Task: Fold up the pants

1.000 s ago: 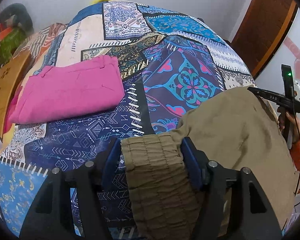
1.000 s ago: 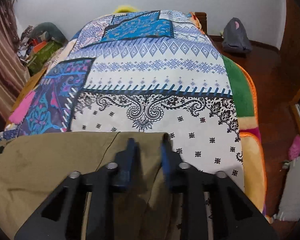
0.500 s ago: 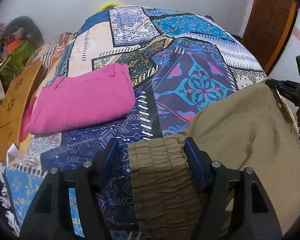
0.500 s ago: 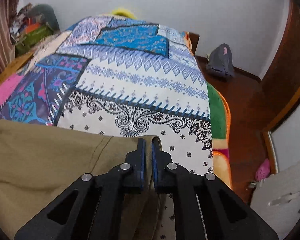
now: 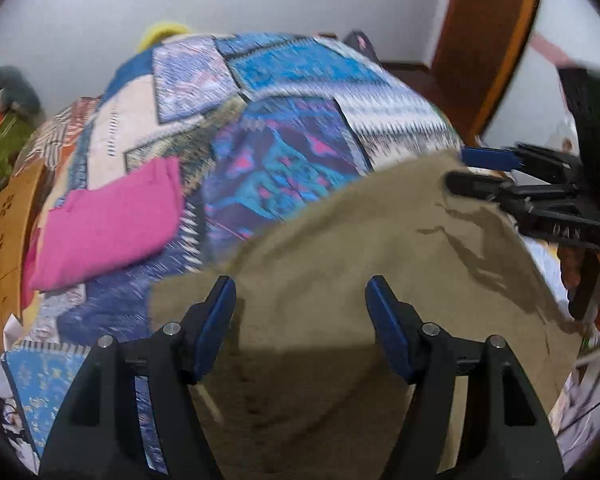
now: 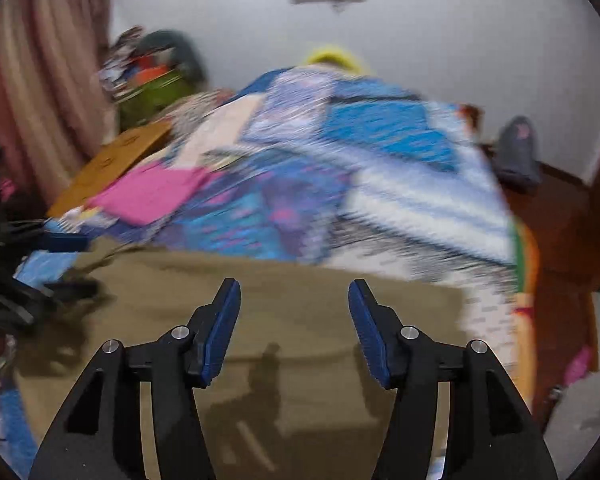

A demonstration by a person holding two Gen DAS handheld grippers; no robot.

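Observation:
Olive-brown pants [image 5: 380, 272] lie spread flat on the patchwork bedspread [image 5: 292, 128]; they also show in the right wrist view [image 6: 300, 312]. My left gripper [image 5: 302, 300] is open and empty above the near left part of the pants. My right gripper [image 6: 294, 300] is open and empty above the near right part. The right gripper also shows at the right edge of the left wrist view [image 5: 484, 168], open over the pants' far corner. Both views are motion-blurred.
Folded pink pants [image 5: 108, 216] lie on the bed's left side, also visible in the right wrist view [image 6: 152, 192]. A wooden board [image 5: 4, 236] stands at the left edge. A dark bag [image 6: 516, 152] sits on the floor right of the bed.
Both grippers have let go of the olive pants and opened wide. The pants now lie flat, and both grippers have lifted and pulled back.

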